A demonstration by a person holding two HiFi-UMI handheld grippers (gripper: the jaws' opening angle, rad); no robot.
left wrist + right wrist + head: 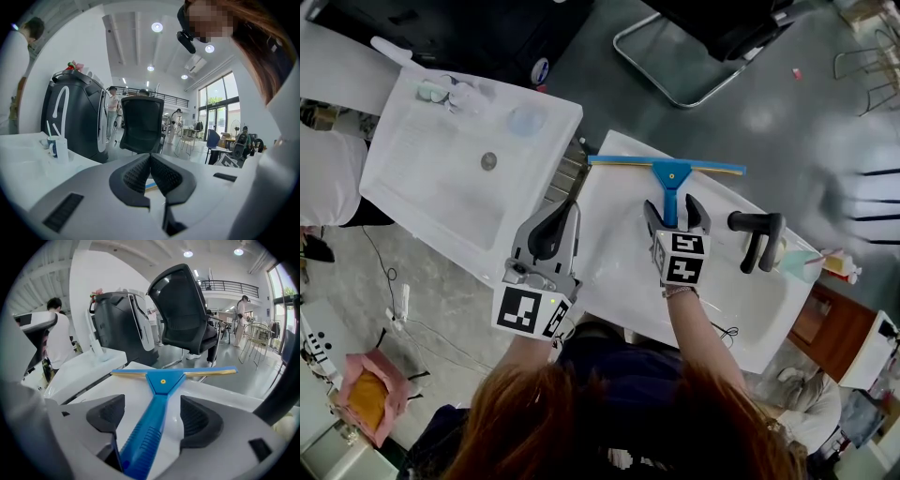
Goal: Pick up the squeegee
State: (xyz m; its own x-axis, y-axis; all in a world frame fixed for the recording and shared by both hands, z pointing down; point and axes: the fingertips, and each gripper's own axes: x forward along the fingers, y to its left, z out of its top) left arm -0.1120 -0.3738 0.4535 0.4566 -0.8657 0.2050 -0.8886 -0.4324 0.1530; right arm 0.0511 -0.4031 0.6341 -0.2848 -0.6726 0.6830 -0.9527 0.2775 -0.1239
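Grey floor across the top of the head view, metal chair base (675, 56) at upper centre. Below, two white basins side by side: left basin (422, 187) with a round drain (488, 161) at centre left, right basin (619, 272) at centre and lower right. Lying flat on the right basin, blue squeegee (670, 173), blade level along the basin's upper edge, handle running down the frame. At centre, right gripper (675, 214), jaws apart on either side of the handle's lower end. Just to its right, black faucet (757, 234). At lower centre left, left gripper (565, 208), near the gap between the basins, jaws together, apart from the squeegee.

Left gripper view: ribbed pads (136, 176) pressed together at lower centre, nothing clamped between them. Just beneath the pads, a thin blue and yellow strip, too small to tell more. Behind, black office chair (140, 124) at centre, dark rounded machine (70, 117) at left, mug (53, 145) at far left.

Right gripper view: squeegee handle rising from the bottom centre to the blade at mid frame, flat on the white basin. Dark pads (108, 413) standing wide on each side of the handle, clear gaps showing, not pressing on it. Behind, office chair at upper centre, person in white (58, 341) at left.
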